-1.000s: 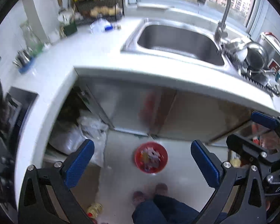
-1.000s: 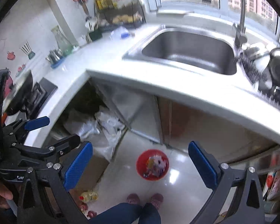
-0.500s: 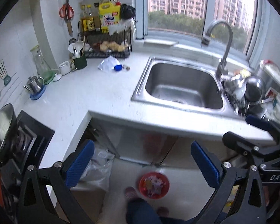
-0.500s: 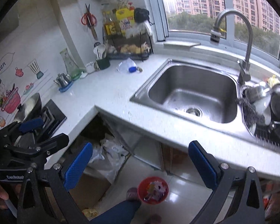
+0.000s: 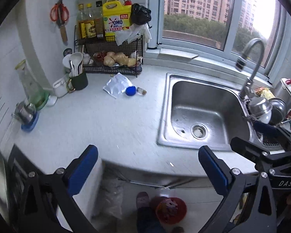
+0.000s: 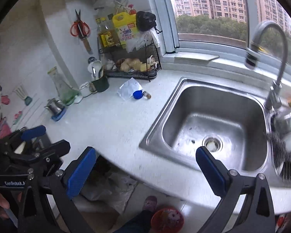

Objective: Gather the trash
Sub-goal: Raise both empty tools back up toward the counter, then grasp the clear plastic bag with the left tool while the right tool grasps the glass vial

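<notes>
View has risen from floor to white countertop (image 5: 99, 120). Crumpled clear plastic wrapper (image 5: 117, 84) upper centre, well beyond left gripper (image 5: 148, 167) and right gripper (image 6: 145, 166), both wide, empty.

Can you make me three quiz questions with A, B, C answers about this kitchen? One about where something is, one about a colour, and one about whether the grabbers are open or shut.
1. Where is the blue cap?
A. In the sink
B. On the counter beside the plastic wrapper
C. On the floor

2. What colour is the big soap jug on the wire rack?
A. Yellow
B. Green
C. White

3. How are the left gripper and right gripper?
A. Both shut on trash
B. One open, one shut
C. Both open and empty

Answers:
1. B, the cap lies on the white counter against the plastic wrapper, left of the sink.
2. A, the jug is bright yellow with a red pump.
3. C, each pair of blue pads stands wide apart with nothing between.
</notes>
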Tool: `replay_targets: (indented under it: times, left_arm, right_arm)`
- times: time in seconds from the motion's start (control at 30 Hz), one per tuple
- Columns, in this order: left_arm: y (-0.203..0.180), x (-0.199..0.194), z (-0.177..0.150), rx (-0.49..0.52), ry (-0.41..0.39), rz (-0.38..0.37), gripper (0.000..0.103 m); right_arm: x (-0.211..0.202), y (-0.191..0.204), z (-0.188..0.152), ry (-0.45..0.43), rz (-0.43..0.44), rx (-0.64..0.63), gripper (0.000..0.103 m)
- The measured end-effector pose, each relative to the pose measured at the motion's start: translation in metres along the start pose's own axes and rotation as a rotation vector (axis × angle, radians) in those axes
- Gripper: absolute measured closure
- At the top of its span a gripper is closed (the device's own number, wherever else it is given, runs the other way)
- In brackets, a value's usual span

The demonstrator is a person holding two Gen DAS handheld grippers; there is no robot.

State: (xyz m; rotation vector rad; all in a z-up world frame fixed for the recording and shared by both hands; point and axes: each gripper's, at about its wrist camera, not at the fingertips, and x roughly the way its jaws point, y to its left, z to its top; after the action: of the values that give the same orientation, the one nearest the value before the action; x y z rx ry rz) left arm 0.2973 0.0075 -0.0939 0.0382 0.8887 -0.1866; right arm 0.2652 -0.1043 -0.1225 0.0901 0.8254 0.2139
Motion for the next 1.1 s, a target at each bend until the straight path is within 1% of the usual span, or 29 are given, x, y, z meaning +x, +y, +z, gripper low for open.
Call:
replay_targets:
  times: [0.17, 0.27, 0.37, 0.47, 0.5, 0.63, 0.8, 0.93, 1.03, 1.1]
  left_arm:
    - [0.043, 0.054, 0.050, 0.022, 0.071, -0.019, 0.001]
    - [0.067, 0.082, 0.077, 0.026, 0.103, -0.027, 0.001]
    - [0.088, 0.107, 0.100, 0.027, 0.135, -0.054, 0.001]
    - [0.102, 0.133, 0.120, 0.057, 0.163, -0.060, 0.001]
    - [0.107, 0.143, 0.126, 0.066, 0.172, -0.049, 0.001]
    - [0.123, 0.181, 0.144, 0.093, 0.208, -0.034, 0.001]
    - [0.150, 0.240, 0.158, 0.064, 0.275, -0.051, 0.001]
    - [0.164, 0.279, 0.171, 0.088, 0.298, -0.072, 0.001]
    - [0.172, 0.306, 0.182, 0.120, 0.312, -0.091, 0.001]
    - [0.176, 0.321, 0.188, 0.136, 0.319, -0.113, 0.001]
  right_arm:
    - [0.049, 0.010, 0.043, 0.022, -0.018, 0.040, 0.001]
    - [0.073, 0.011, 0.061, 0.031, -0.036, 0.059, 0.001]
    - [0.102, 0.012, 0.081, 0.050, -0.057, 0.072, 0.001]
    - [0.125, 0.012, 0.094, 0.076, -0.070, 0.078, 0.001]
    - [0.133, 0.012, 0.099, 0.085, -0.077, 0.076, 0.001]
    - [0.162, 0.014, 0.112, 0.103, -0.117, 0.022, 0.001]
    - [0.206, 0.009, 0.126, 0.166, -0.109, -0.017, 0.001]
    - [0.237, 0.001, 0.130, 0.211, -0.103, -0.040, 0.001]
    - [0.259, -0.001, 0.133, 0.240, -0.107, -0.058, 0.009]
    - [0.273, -0.001, 0.135, 0.263, -0.106, -0.073, 0.010]
